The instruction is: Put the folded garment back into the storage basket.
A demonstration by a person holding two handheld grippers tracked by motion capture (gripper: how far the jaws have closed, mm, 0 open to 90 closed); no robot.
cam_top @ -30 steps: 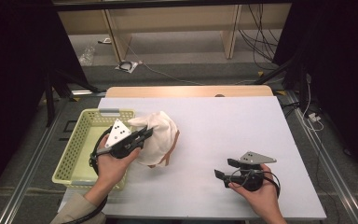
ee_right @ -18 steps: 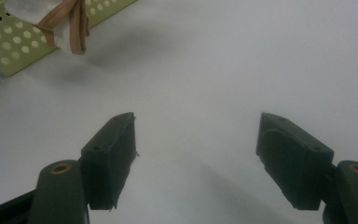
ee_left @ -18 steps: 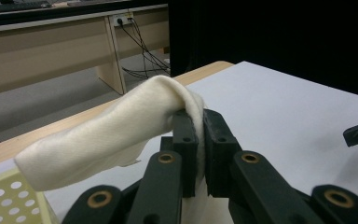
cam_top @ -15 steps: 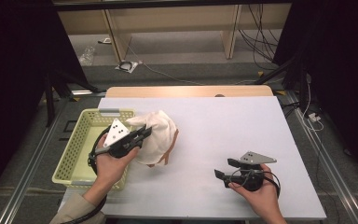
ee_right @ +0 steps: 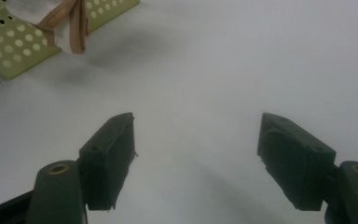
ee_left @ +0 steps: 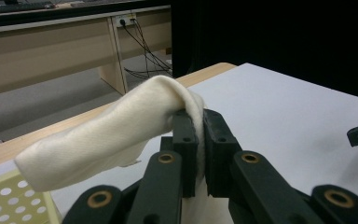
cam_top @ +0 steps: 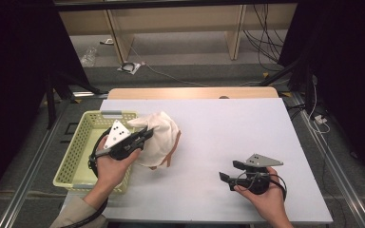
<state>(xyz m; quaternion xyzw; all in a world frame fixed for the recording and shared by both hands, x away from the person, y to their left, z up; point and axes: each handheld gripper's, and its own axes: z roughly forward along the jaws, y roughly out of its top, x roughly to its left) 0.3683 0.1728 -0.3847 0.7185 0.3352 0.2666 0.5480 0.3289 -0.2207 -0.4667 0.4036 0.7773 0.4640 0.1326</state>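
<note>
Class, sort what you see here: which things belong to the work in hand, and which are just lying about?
In the work:
left tool, shut on the cream cloth
green basket

Lying about:
right tool, open over bare table
floor cables

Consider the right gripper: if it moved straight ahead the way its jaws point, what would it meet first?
Bare table first; the right gripper is open and holds nothing. Farther along, probably the hanging cream cloth and the green basket, though depth is unclear.

Left tongs [cam_top: 145,134] on cream cloth [cam_top: 159,137]
</note>
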